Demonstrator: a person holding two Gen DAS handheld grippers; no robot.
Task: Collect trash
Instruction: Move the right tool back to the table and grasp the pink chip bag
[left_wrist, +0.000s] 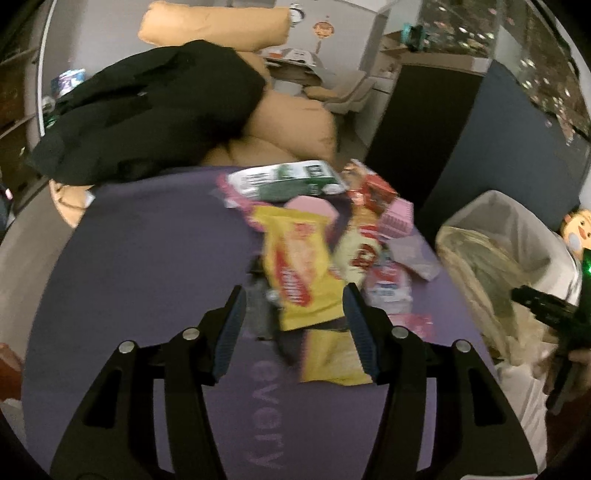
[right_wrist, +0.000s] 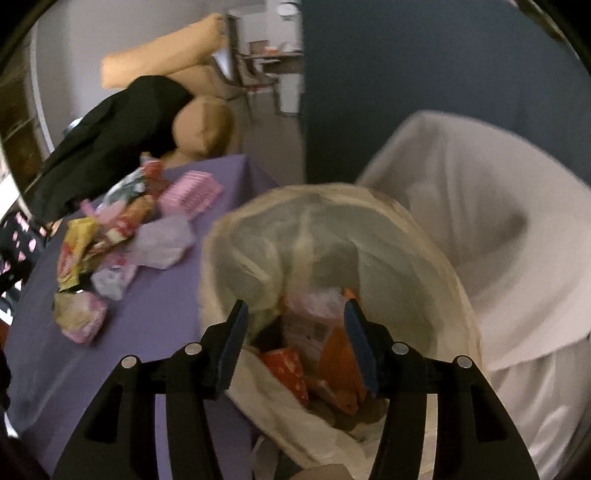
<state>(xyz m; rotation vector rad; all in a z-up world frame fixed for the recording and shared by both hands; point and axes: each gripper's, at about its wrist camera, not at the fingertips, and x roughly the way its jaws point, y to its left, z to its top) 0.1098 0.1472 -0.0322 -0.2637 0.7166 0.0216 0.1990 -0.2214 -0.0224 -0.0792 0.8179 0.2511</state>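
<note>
Wrappers (right_wrist: 295, 365) fill bin liner (right_wrist: 229, 266) under right gripper's (right_wrist: 295, 343) spread jaws.

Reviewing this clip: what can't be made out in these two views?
- Left wrist: print on the yellow snack bag, motion-blurred.
- Left wrist: dark item under that bag, covered and blurred.
- Right wrist: bottom of the trash bag, hidden by wrappers inside.
- Left wrist: right hand-held gripper, cut off by the edge.

Only legible txt: "every" printed on the purple tablecloth (left_wrist: 147, 258); wrapper labels + barcode too blurred to read.
</note>
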